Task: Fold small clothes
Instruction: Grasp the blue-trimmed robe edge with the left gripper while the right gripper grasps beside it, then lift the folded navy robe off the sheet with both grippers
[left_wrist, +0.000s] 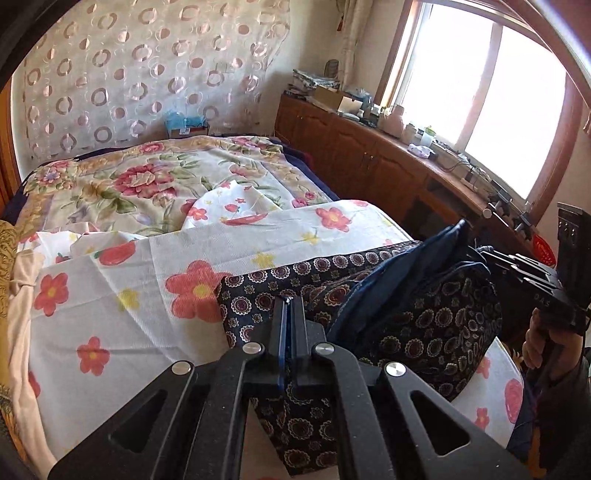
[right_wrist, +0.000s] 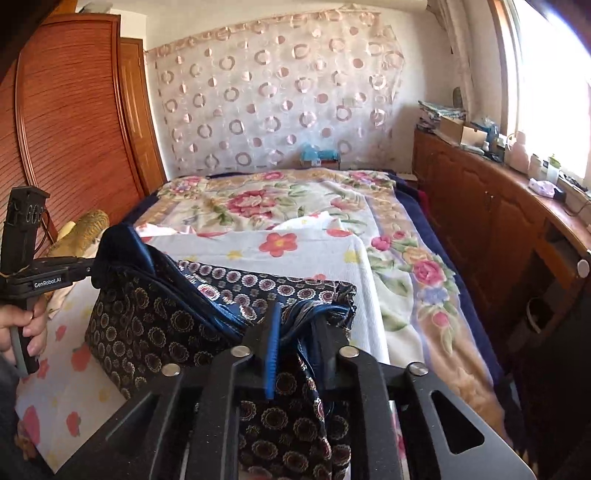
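Observation:
A dark navy garment (left_wrist: 424, 332) printed with round medallions lies half folded on the white flowered sheet (left_wrist: 122, 306) of a bed. My left gripper (left_wrist: 287, 301) is shut on the garment's near edge, the cloth pinched at its tips. In the right wrist view the same gripper (right_wrist: 94, 271) holds a corner of the garment (right_wrist: 155, 325) raised. My right gripper (right_wrist: 295, 317) stands slightly open; a bunched blue-trimmed fold lies loosely between its fingers. In the left wrist view the right gripper (left_wrist: 476, 254) reaches into the upright fold from the right.
A floral blanket (left_wrist: 129, 177) covers the far half of the bed. A wooden cabinet (left_wrist: 369, 155) with clutter on top runs under the window on the right. A wooden wardrobe (right_wrist: 74, 129) stands on the left. A person's hand (right_wrist: 22, 328) grips the left handle.

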